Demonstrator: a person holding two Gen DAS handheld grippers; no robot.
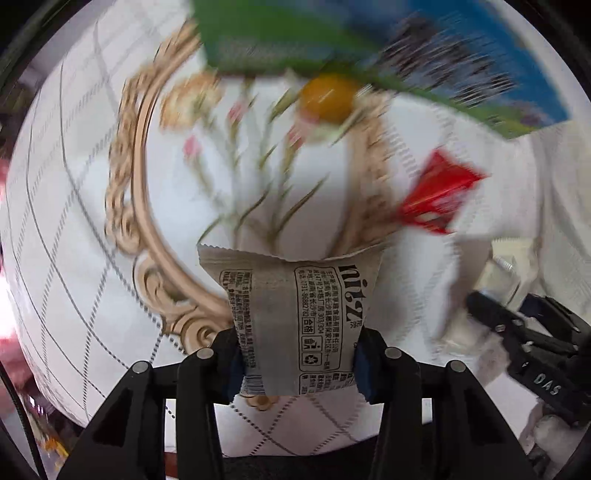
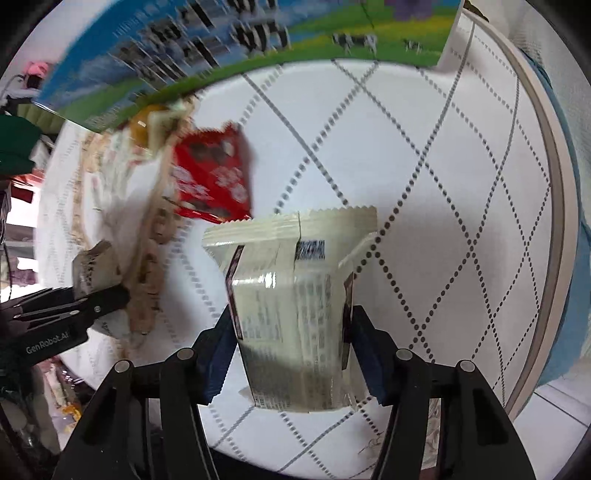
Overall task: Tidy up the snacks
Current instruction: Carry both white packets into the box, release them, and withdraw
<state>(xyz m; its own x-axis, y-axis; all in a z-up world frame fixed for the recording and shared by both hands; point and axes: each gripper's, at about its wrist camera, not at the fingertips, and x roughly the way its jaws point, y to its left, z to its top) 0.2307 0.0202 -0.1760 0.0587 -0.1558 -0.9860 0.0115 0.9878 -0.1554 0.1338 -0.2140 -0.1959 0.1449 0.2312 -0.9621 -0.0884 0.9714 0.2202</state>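
Left wrist view: left gripper (image 1: pixel 298 363) clamped tight on a grey-brown printed snack packet (image 1: pixel 295 317), lifted above the white patterned tablecloth (image 1: pixel 74 221). Far beyond, a blurred orange round candy (image 1: pixel 327 96), red wrapper (image 1: pixel 436 197) to the right, green-and-blue carton (image 1: pixel 332 33) at far edge.

Right wrist view: right gripper (image 2: pixel 295 352) partly closed, pads pressing a cream glossy snack packet (image 2: pixel 291 306) above the cloth; red wrapper farther left.
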